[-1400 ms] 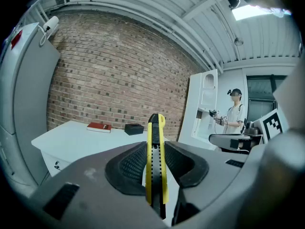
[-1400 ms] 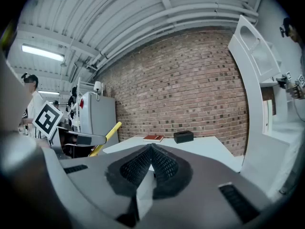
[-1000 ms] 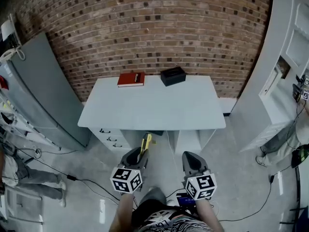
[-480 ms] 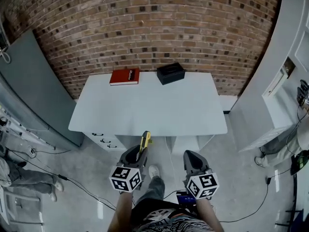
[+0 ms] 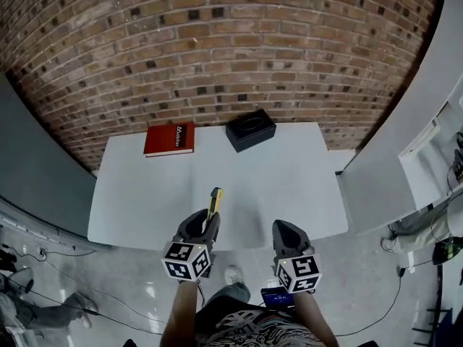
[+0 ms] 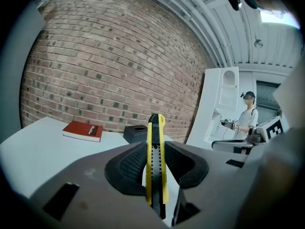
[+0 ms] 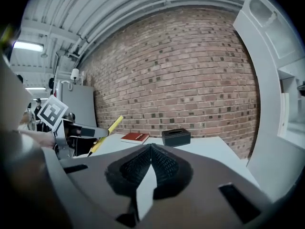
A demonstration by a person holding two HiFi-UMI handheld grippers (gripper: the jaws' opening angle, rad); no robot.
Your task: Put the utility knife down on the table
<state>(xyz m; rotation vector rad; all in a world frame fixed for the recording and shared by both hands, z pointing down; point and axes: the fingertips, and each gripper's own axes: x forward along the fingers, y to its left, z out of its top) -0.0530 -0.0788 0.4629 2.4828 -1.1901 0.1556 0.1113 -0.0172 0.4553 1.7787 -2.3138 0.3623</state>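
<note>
the table [image 5: 145, 194] lies below and ahead of the fingers. the left gripper [image 5: 204, 228] pinches the utility knife [image 5: 215, 200], which sticks out forward above the near edge, not yet put down. the right gripper [image 5: 283, 235] is pressed together, empty.

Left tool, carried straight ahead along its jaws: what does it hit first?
Probably the black box, dead ahead behind the utility knife tip; clearance over the table is unclear.

rough brick wall [image 5: 217, 49], smooth matt table [image 5: 289, 172]
</note>
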